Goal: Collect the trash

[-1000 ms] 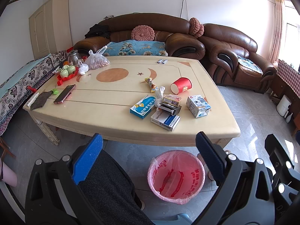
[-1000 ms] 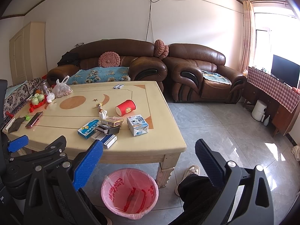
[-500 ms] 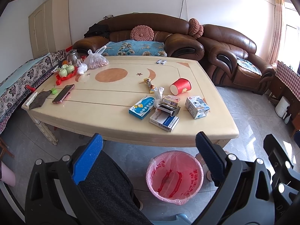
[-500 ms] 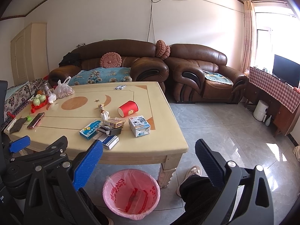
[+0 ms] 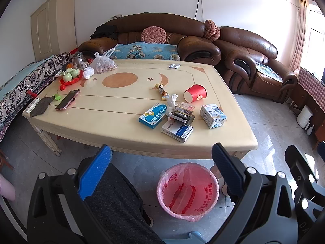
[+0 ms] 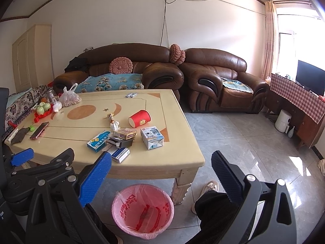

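Observation:
Litter lies on the near right part of the cream table [image 5: 101, 120]: a tipped red paper cup [image 5: 195, 96], a white carton [image 5: 213, 116], a blue medicine box [image 5: 152, 116], a white-and-blue box [image 5: 177, 131], a yellow pack [image 5: 184, 108], a crumpled white wrapper [image 5: 171, 103] and a snack wrapper [image 5: 162, 90]. On the floor in front stands a pink-lined bin [image 5: 189, 191]. My left gripper [image 5: 162, 172] is open, held back from the table above a dark trouser leg. My right gripper [image 6: 160, 183] is open too, over the bin [image 6: 143, 210].
A phone [image 5: 68, 99], a dark cloth [image 5: 40, 106], a red tray with green cups [image 5: 71, 77] and a bag of nuts [image 5: 103, 65] occupy the table's left side. Brown sofas [image 5: 243, 61] stand behind. A person's shoe [image 6: 209, 187] rests by the table leg.
Both views have drifted slightly; the table and bin sit a touch further left in the left wrist view and further right in the right wrist view. Both grippers stay open.

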Demonstrator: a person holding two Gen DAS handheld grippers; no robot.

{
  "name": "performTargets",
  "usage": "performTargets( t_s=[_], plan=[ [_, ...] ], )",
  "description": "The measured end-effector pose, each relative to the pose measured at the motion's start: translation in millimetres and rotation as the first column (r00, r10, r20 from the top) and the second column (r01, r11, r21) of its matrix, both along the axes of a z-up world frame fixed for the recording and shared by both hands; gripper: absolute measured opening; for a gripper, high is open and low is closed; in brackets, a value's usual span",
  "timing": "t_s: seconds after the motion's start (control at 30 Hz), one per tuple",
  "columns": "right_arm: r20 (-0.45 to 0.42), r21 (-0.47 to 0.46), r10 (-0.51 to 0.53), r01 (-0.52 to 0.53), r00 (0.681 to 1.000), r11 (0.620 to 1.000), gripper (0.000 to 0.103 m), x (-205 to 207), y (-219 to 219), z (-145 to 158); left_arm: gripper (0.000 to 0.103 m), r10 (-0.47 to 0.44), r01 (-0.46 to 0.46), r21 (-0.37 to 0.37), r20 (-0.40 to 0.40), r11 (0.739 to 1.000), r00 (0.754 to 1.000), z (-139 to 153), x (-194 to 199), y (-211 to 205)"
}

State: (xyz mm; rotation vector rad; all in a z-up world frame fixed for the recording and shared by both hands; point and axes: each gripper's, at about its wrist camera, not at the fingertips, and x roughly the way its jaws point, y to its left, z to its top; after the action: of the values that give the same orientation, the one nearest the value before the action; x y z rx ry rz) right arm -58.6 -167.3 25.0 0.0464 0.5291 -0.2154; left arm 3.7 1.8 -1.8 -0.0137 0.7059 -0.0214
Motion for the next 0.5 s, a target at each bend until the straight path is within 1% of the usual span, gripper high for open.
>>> performTargets(
  t_s=[0.37, 0.5],
  plan=[
    [-0.007, -0.004, 0.016, -0.016, 1.000, 1.000, 0.096, 5, 3, -1, 0.097, -0.008, 0.008, 0.006, -0.007, 1.000, 1.000, -2, 3, 2],
    [-0.022, 0.023, 0.070, -0.070, 0.997, 0.997, 0.096, 18, -2, -6, 0.097, -0.098, 0.098, -0.004, -0.043, 0.995, 0.994, -4, 14, 3]
  ],
)
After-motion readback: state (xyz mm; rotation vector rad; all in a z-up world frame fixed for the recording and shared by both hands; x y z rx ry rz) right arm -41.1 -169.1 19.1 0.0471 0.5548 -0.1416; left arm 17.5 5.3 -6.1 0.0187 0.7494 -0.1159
